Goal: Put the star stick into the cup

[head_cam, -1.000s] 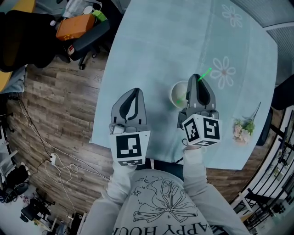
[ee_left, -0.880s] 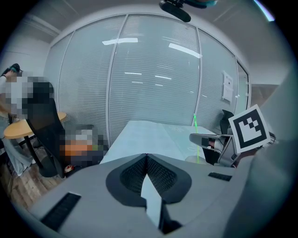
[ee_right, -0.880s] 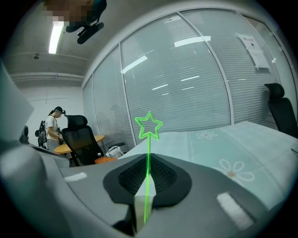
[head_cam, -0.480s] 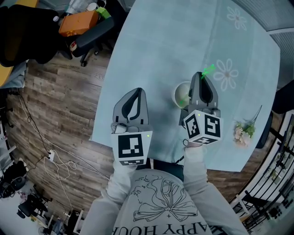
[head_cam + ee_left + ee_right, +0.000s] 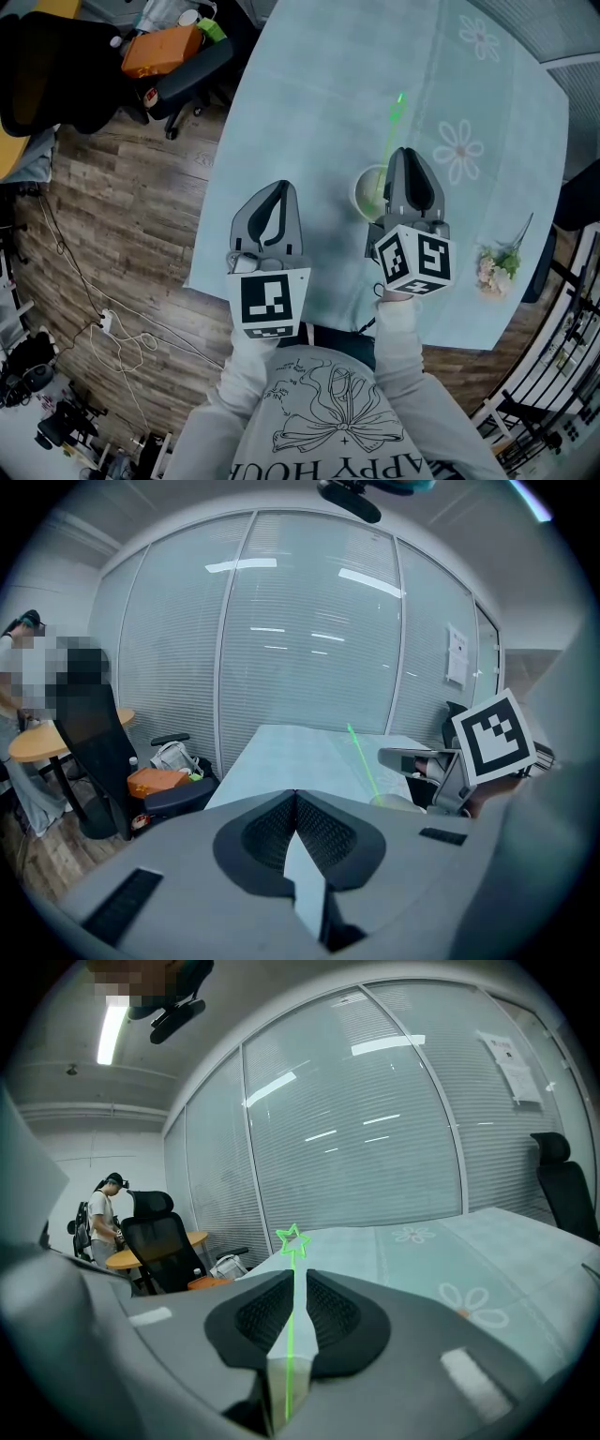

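Flowered tablecloth (image 5: 319, 112) holds cup (image 5: 364, 199); blinds (image 5: 309, 621), seemingly, beyond.

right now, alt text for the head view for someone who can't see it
A green star stick stands leaning in a white cup on a pale blue table, just past the tip of the right gripper. The left gripper is beside it, shut and empty.
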The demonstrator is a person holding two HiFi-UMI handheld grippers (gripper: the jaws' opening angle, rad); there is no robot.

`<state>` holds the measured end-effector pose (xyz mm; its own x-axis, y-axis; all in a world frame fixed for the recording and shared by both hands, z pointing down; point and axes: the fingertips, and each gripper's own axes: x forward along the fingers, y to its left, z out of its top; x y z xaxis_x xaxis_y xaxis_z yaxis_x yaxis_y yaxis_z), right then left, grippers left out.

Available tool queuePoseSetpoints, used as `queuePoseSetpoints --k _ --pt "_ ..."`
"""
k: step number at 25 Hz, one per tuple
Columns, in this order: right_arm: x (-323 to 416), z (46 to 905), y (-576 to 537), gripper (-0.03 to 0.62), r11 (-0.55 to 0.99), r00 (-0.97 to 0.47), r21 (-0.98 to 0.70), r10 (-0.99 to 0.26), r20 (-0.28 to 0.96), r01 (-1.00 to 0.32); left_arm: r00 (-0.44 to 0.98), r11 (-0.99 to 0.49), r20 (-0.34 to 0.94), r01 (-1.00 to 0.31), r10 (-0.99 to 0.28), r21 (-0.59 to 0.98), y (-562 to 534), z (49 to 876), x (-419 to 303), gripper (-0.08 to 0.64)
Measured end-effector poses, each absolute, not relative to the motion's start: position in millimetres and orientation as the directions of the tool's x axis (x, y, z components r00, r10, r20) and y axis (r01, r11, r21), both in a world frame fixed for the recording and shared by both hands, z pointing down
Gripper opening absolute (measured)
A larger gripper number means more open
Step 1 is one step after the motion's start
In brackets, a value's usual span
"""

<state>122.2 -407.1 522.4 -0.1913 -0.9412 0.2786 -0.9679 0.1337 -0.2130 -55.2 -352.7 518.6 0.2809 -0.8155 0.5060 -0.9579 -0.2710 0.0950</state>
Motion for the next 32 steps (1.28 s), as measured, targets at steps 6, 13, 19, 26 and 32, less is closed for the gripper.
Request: queuePoseSetpoints --k 6,13,19,26,32 --pt "126 494 -400 0.051 0.127 -0.18 -0.228 -0.957 0.229 -0.965 0.289 -0.279 0.468 -0.956 -0.835 0.091 -354 496 -52 0.006" --pt "130 448 -383 0.038 0.127 -0.164 -0.214 -0.972 0.167 -0.968 0.305 -0.295 0.395 -0.952 -0.867 0.086 -357 455 -49 0.006" --pt "133 397 -356 0.029 0.14 -0.159 -0.176 -0.982 0.101 -0.974 0.328 -0.319 0.318 -0.944 -0.89 0.079 -352 409 -39 0.006" --pt "143 339 -334 0.029 0.14 -0.142 -0.106 -0.99 0.008 -0.984 0.353 -0.35 0.224 -0.935 -0.908 0.058 -342 358 -28 0.006" --pt "141 304 -317 0.028 0.141 -0.137 -0.082 -0.989 -0.049 -0.987 0.352 -0.349 0.161 -0.936 -0.922 0.05 -330 323 -29 0.006"
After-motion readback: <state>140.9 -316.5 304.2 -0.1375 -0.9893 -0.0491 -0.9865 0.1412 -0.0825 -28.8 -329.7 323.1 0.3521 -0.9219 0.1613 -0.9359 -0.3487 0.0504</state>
